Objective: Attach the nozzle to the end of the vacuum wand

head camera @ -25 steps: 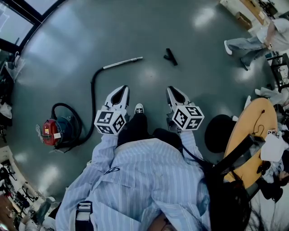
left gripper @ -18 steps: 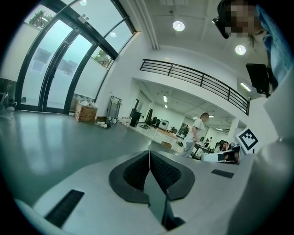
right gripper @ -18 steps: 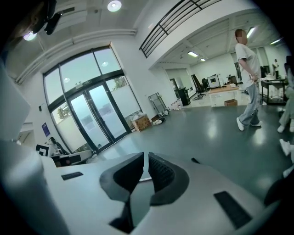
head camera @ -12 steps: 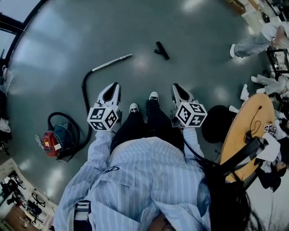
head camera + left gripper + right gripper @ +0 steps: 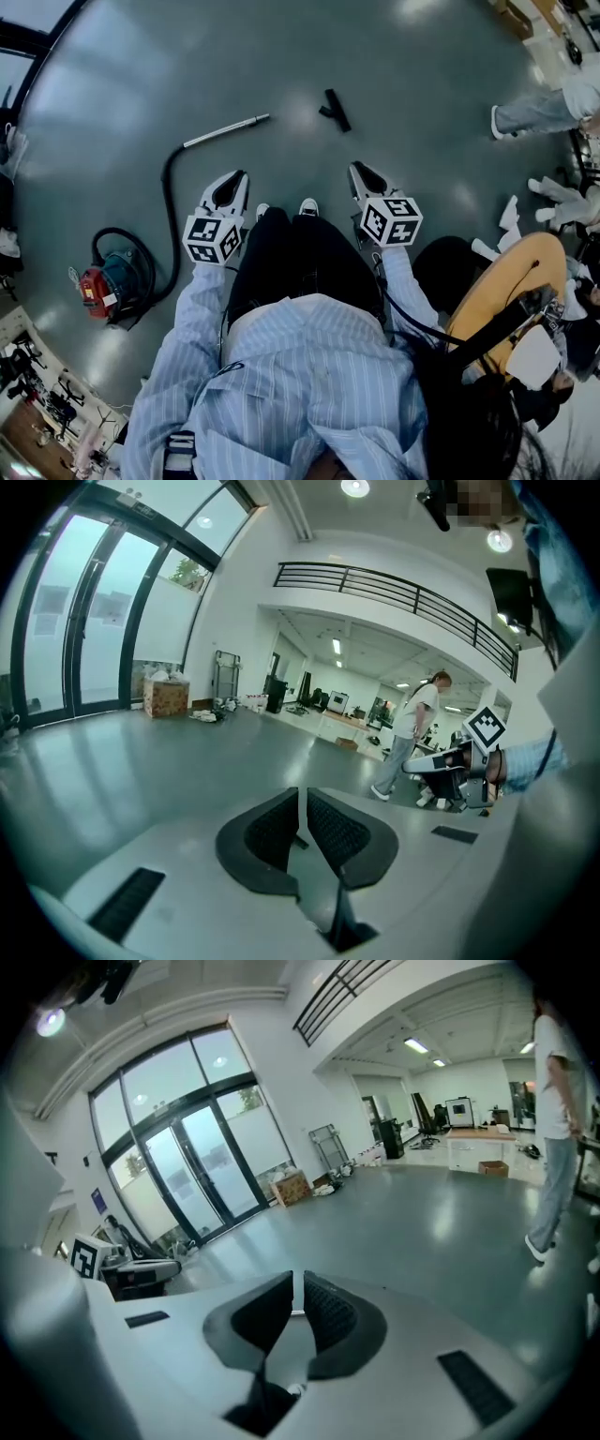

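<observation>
- Grey-green floor [image 5: 112,75], glossy with lamp glare, fills the head view below me.
- The nozzle [image 5: 333,109], small and black, lies on that floor at the far side, a little right of middle. Nothing touches it.
- The wand [image 5: 225,129], a silver tube, lies to the left of the nozzle. Its free end points toward the nozzle, but bare floor shows between the two.
- The wand's other end joins a black hose [image 5: 170,202]. The hose curves near and left to the red and teal vacuum [image 5: 103,284], which sits on the floor at my left.
- My left gripper [image 5: 236,175] hangs over the floor on the near side of the wand and just right of the hose, clear of both. In the left gripper view its jaws are clenched tip to tip, and the left gripper [image 5: 300,803] has nothing between them.
- My right gripper [image 5: 356,169] is on the near side of the nozzle and well apart from it. In the right gripper view the right gripper [image 5: 293,1290] has its pads drawn together but for a hairline slit, with nothing in them.
- Each gripper carries a cube [image 5: 212,238] with square markers on the end nearest me.
- My shoes [image 5: 307,206] show between the two grippers.
- A yellow round table [image 5: 511,281] stands near me on the right.
- Another person [image 5: 539,108] is at the far right edge.
- The right gripper view looks across open floor to tall glass doors [image 5: 202,1166], with a box [image 5: 292,1188] beside them.
</observation>
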Available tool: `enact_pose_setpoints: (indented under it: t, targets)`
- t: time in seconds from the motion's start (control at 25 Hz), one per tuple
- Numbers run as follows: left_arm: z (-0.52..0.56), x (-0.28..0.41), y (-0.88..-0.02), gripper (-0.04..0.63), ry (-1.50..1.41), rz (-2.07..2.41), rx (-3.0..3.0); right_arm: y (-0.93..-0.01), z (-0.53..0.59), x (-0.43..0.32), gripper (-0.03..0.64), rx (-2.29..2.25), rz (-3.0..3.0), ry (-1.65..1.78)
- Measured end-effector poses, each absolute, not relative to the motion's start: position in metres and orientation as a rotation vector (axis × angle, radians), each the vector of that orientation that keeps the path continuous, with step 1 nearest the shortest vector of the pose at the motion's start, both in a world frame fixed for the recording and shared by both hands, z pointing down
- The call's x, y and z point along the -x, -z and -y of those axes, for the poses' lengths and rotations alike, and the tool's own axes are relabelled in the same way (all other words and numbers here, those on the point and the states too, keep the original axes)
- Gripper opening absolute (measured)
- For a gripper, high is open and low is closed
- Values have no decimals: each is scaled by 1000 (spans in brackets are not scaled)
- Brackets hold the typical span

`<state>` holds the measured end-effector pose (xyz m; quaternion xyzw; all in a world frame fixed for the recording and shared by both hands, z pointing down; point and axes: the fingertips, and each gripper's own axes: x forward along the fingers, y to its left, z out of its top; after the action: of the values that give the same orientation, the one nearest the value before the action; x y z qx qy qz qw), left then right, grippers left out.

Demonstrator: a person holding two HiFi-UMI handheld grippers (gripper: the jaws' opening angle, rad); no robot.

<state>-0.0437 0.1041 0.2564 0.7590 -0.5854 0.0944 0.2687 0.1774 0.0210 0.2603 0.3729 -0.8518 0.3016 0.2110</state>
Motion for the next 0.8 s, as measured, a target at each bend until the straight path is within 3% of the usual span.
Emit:
enact_pose_setpoints:
  t: [0.4,0.56,0.8]
  targets:
    - [-8,87,-401,12,-533,1417,-2040,-431,95,-154,45,-910,2227,-826]
    - [34,127,-507,89,-616,1382,-1992,-537,137,-141,95,-921,2161,-880]
    - [81,162,-659,95,-718,1340,-1956,-691,186,-125,158,-882,2096,-835]
